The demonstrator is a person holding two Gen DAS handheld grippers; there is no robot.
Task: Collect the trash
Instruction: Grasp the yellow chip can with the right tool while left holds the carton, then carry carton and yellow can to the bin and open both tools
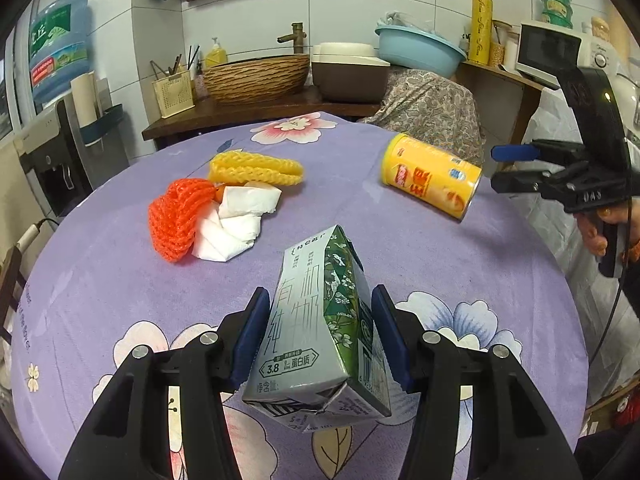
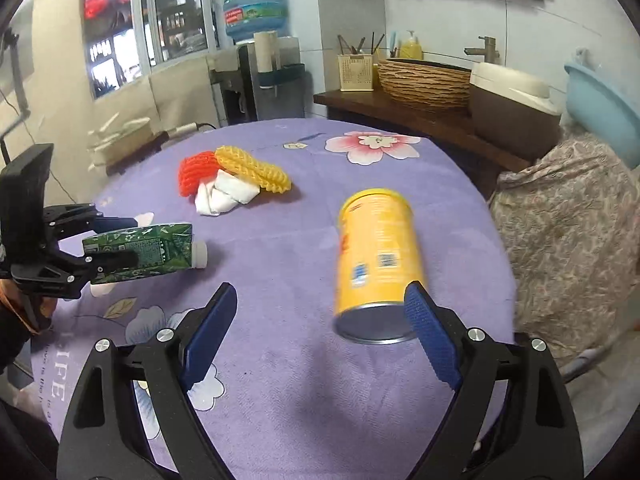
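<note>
The tablecloth [image 1: 100, 280] is lilac, printed with large pink and white flowers and brown leaves. The milk carton [image 1: 316, 336] is pale grey on one face with dark lettering, and dark green with a white leafy pattern on its side; its cap [image 2: 199, 254] is white. The can [image 2: 378, 252] is yellow with a red logo and a bare metal base. One foam net [image 1: 176, 216] is orange, the other net [image 1: 256, 168] yellow, both with a mesh pattern. The tissues [image 1: 236, 224] are white. Both grippers are black with blue pads [image 2: 434, 340]. The basin [image 1: 418, 48] is light blue. The basket [image 1: 256, 78] is woven tan.
</note>
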